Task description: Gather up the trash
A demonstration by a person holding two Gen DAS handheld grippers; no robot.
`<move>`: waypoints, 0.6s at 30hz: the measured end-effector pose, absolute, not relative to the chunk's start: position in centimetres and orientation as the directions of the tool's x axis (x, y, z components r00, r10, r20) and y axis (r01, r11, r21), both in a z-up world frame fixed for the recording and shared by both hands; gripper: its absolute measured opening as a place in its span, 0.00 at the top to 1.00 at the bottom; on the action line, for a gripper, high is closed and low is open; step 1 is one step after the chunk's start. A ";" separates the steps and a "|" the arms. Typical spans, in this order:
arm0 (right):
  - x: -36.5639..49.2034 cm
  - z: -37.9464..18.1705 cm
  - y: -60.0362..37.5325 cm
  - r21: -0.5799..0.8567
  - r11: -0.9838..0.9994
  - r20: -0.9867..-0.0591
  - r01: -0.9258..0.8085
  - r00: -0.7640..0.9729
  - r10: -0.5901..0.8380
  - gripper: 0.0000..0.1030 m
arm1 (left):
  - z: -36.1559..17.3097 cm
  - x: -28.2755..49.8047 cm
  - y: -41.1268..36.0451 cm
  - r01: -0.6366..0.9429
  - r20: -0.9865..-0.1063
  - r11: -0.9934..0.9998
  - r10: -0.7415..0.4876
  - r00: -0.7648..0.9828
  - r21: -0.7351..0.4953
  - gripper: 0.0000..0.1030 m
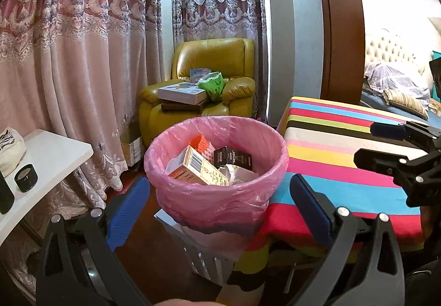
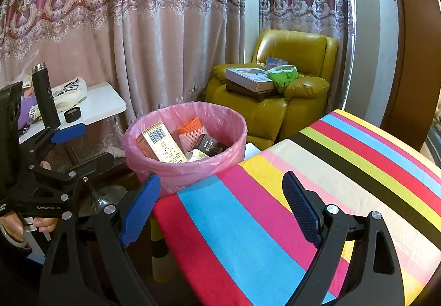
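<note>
A bin with a pink liner [image 1: 217, 195] stands beside a table under a striped cloth [image 1: 344, 146]. It holds an orange-and-white carton [image 1: 198, 168], a small black box [image 1: 233, 158], orange foam netting [image 1: 199, 142] and crumpled white paper. My left gripper [image 1: 219, 180] is open and empty just in front of the bin. My right gripper [image 2: 220, 177] is open and empty above the striped cloth [image 2: 317, 173], with the bin [image 2: 184, 168] ahead to its left. Each gripper shows in the other's view: the right gripper [image 1: 365, 143] and the left gripper [image 2: 96, 144].
A yellow armchair [image 1: 212, 58] behind the bin carries flat boxes and a green bag [image 1: 212, 84]. On the left, a white side table [image 2: 104, 102] holds a black bottle [image 2: 45, 93], a black roll and a cloth bag. Patterned curtains hang behind. A hand [image 2: 16, 226] grips the left tool.
</note>
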State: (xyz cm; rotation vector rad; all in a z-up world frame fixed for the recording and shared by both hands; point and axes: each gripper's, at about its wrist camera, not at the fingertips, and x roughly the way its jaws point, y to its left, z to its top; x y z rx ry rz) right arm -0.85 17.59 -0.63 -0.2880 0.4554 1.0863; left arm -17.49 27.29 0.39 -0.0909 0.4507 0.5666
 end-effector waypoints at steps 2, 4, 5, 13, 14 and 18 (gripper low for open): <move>-0.8 -0.5 17.6 -0.002 0.443 -0.487 -0.897 0.387 0.783 0.18 | 0.3 -17.4 27.3 -0.535 -0.436 0.844 0.496 0.751 0.040 0.04; -0.8 -0.5 17.5 0.001 0.443 -0.485 -0.897 0.387 0.784 0.18 | 0.3 -17.4 27.2 -0.534 -0.437 0.845 0.496 0.751 0.041 0.04; -0.8 -0.4 17.5 0.001 0.443 -0.484 -0.896 0.387 0.784 0.18 | 0.3 -17.4 27.2 -0.533 -0.437 0.845 0.495 0.751 0.042 0.04; -0.8 -0.4 17.3 0.005 0.444 -0.481 -0.896 0.387 0.787 0.18 | 0.1 -17.2 27.2 -0.530 -0.439 0.847 0.492 0.752 0.043 0.04; -0.8 -0.4 17.4 0.006 0.443 -0.482 -0.896 0.386 0.787 0.18 | 0.1 -17.2 27.2 -0.530 -0.439 0.847 0.492 0.752 0.043 0.04; -0.8 -0.3 17.3 0.006 0.444 -0.481 -0.896 0.387 0.787 0.18 | 0.1 -17.2 27.2 -0.530 -0.439 0.847 0.492 0.752 0.042 0.04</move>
